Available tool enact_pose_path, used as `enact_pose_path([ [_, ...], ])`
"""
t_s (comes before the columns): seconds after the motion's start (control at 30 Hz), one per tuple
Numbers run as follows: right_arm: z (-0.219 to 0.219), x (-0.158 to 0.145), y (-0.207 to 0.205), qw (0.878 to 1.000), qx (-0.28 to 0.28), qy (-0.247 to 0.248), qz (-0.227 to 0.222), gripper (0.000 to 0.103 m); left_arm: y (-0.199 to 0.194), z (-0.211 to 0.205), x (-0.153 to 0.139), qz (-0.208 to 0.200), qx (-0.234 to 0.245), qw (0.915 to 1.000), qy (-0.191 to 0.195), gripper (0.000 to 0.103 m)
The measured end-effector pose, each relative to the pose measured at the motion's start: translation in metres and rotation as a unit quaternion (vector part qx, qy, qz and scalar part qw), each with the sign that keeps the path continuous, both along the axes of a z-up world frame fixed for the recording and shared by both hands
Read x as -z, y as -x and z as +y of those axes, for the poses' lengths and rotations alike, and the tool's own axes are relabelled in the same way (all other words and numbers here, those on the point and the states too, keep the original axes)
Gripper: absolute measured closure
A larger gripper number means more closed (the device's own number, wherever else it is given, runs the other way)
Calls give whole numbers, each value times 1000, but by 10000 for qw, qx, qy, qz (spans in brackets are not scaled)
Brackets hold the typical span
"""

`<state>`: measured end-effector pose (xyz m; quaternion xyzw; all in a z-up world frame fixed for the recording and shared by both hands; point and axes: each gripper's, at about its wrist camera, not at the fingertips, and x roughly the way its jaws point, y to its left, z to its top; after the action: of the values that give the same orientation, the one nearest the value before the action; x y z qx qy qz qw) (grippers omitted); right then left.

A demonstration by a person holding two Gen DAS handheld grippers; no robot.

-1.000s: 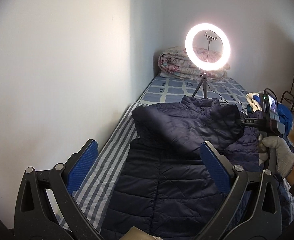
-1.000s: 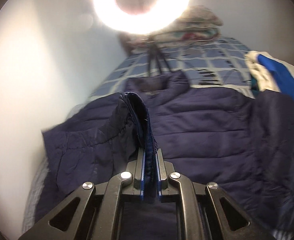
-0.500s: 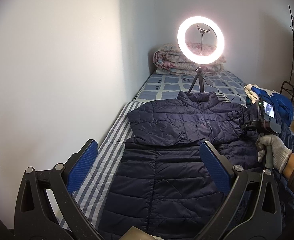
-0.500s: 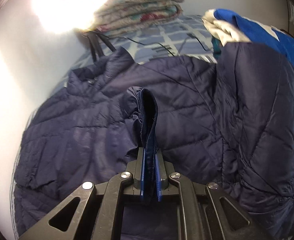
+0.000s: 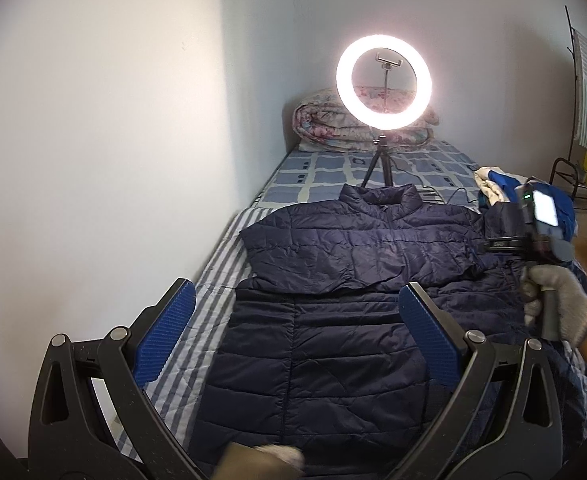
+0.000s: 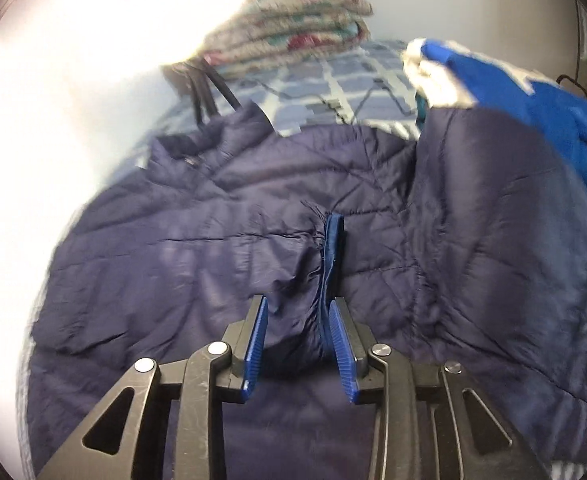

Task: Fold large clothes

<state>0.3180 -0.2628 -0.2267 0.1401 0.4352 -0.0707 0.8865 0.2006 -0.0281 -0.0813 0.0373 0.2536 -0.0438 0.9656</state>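
Navy puffer jacket lies flat on the striped bed, collar toward 12 o'clock, one sleeve laid across the chest. R gripper sits low on that sleeve w/ jaws parted; the cuff touches the 3 o'clock finger but isn't pinched. L gripper hangs above the hem, fingers spread wide, nothing in them. Step in hand looks like release of the sleeve. Best done by lifting R straight off so the cuff doesn't drag, then taking the other sleeve, at approx. 3 o'clock.

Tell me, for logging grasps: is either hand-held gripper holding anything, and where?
Nothing: right hand-held gripper stands open around the jacket sleeve cuff; left hand-held gripper is open.
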Motion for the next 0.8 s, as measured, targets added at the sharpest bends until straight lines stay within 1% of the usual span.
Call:
enact_pose_path([
  [0.03,0,-12,15,9999,-24,50,-105,55,0,-2,0,18,44,10000,9,0],
  [0.07,0,-22,28,9998,-18,82,-205,48,0,-4,0,44,94,9999,5,0],
  [0.1,0,-30,39,9996,-19,77,-273,46,0,-6,0,63,132,9999,0,0],
  [0.2,-13,-53,81,9992,107,-26,-394,45,0,-13,3,187,290,9994,51,0],
  [0.23,-21,-60,99,9987,218,-79,-444,43,0,-15,4,235,326,9992,50,0],
  [0.3,-38,-68,131,9975,453,-199,-509,35,2,-22,5,283,420,9987,48,0],
  [0.33,-50,-70,149,9966,591,-277,-499,35,4,-26,6,298,480,9984,43,0],
  [0.4,-71,-70,184,9947,892,-313,-401,35,6,-35,7,335,600,9976,1,0],
  [0.43,-79,-69,193,9940,990,-295,-348,35,7,-39,8,396,700,9968,27,0],
  [0.47,-91,-66,212,9927,1156,-250,-233,35,8,-42,7,467,795,9957,91,0],
  [0.57,-118,-59,246,9878,1536,-239,-15,35,6,-51,10,798,1043,9904,439,0],
  [0.67,-156,-47,284,9756,2103,-626,41,35,2,-61,13,1020,1138,9862,639,0],
  [0.7,-164,-43,292,9724,2223,-708,52,36,1,-65,14,1056,1136,9858,644,0],
  [0.8,-189,-28,319,9603,2629,-925,107,36,-2,-79,19,1119,1105,9863,504,0],
])
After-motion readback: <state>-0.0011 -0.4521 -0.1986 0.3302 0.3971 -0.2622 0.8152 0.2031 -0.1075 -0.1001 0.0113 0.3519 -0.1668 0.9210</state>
